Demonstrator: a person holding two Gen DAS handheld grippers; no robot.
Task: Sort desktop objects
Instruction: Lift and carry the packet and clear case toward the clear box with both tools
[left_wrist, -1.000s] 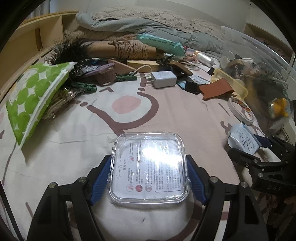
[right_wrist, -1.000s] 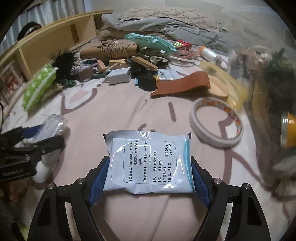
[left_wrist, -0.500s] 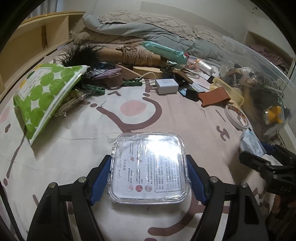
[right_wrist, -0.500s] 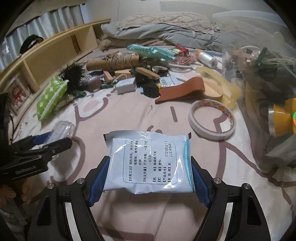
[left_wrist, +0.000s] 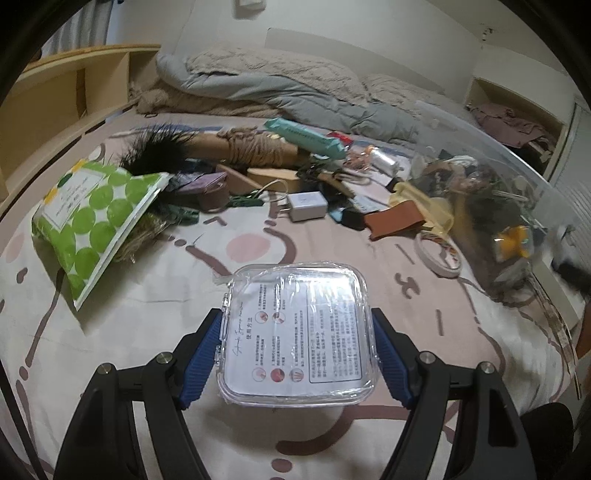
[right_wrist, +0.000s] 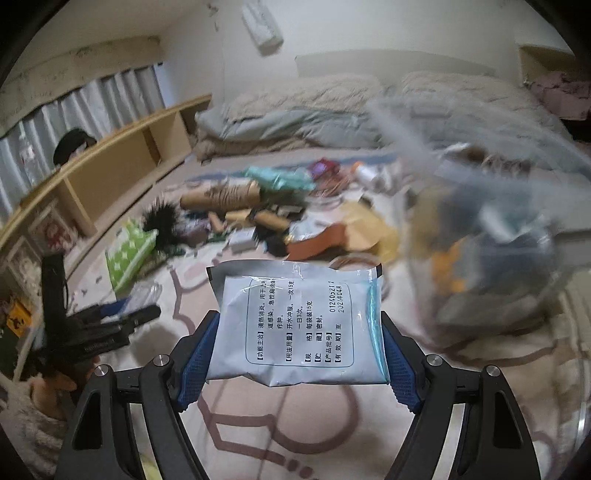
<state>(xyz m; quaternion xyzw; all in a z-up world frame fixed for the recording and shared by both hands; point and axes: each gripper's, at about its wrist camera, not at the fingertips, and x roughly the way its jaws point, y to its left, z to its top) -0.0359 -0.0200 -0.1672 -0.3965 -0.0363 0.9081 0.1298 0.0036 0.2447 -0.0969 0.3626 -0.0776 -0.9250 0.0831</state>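
My left gripper (left_wrist: 297, 325) is shut on a clear plastic box (left_wrist: 295, 332) with a printed label, held above the patterned bedsheet (left_wrist: 147, 314). My right gripper (right_wrist: 299, 328) is shut on a pale blue medicine sachet (right_wrist: 301, 325) with printed text, held well above the sheet. The left gripper with its box also shows at the left of the right wrist view (right_wrist: 122, 317). A clear plastic bin (left_wrist: 491, 206) full of sorted items stands at the right; in the right wrist view it is blurred (right_wrist: 498, 236).
Clutter lies across the far sheet: a green-dotted pouch (left_wrist: 92, 218), black feathers (left_wrist: 155, 151), a rope-wrapped tube (left_wrist: 251, 147), a white charger (left_wrist: 307, 205), a brown leather piece (left_wrist: 395, 219), a tape roll (left_wrist: 437, 254). Folded bedding (left_wrist: 295, 88) lies behind, and a wooden shelf (left_wrist: 55, 103) at the left.
Both grippers have risen and pulled back with their objects still held. The right wrist view now tilts upward and is blurred with motion; the tape roll has dropped behind the sachet.
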